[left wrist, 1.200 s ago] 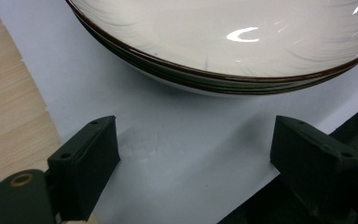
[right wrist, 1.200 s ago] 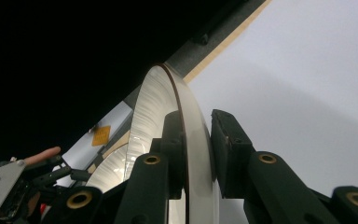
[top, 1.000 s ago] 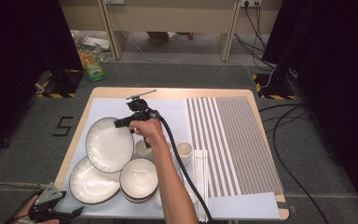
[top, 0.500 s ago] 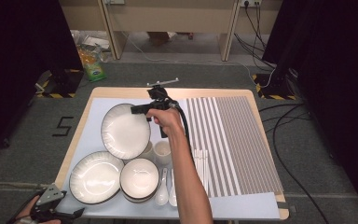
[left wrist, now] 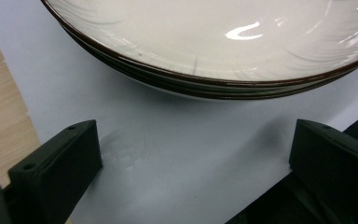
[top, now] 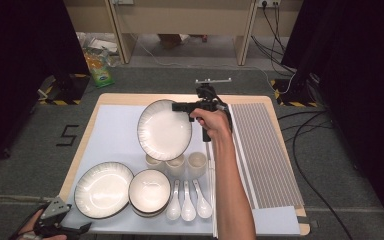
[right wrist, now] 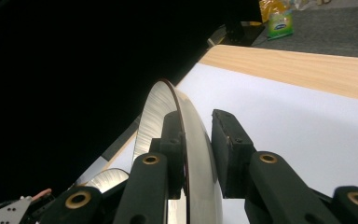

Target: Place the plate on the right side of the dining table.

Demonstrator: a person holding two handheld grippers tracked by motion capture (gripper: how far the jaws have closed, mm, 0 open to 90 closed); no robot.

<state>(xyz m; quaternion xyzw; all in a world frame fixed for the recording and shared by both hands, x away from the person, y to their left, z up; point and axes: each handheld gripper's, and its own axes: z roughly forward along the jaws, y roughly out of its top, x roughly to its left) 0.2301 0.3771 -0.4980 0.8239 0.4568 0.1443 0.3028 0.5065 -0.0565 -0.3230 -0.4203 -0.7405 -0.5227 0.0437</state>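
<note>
Plates are numbering two in the high view: one plate (top: 164, 130) is being held by its rim in the right gripper (top: 182, 106), lifted and tilted over the far middle of the pale mat (top: 112, 130), and a second plate (top: 103, 189) is lying at the near left corner. Beside that one a bowl (top: 150, 191) is sitting, three cups (top: 175, 163) are standing in a row partly hidden under the lifted plate, and three spoons (top: 188, 201) are lying side by side in front of them. A striped mat (top: 267, 150) is covering the table's right side, and a "5" (top: 67, 135) is marked on the floor to the left. The left gripper (top: 60, 227) is sitting at the bottom edge, partly cut off. In the left gripper view the jaws have just been opening and are standing wide apart with nothing between them, the resting plate's (left wrist: 214, 42) brown-edged rim lying just ahead. In the right gripper view the two pads are pressing on both faces of the tilted plate (right wrist: 186, 140), whose lower part is running out of frame; a green packet (right wrist: 279, 22) on the floor is too blurred to read.
</note>
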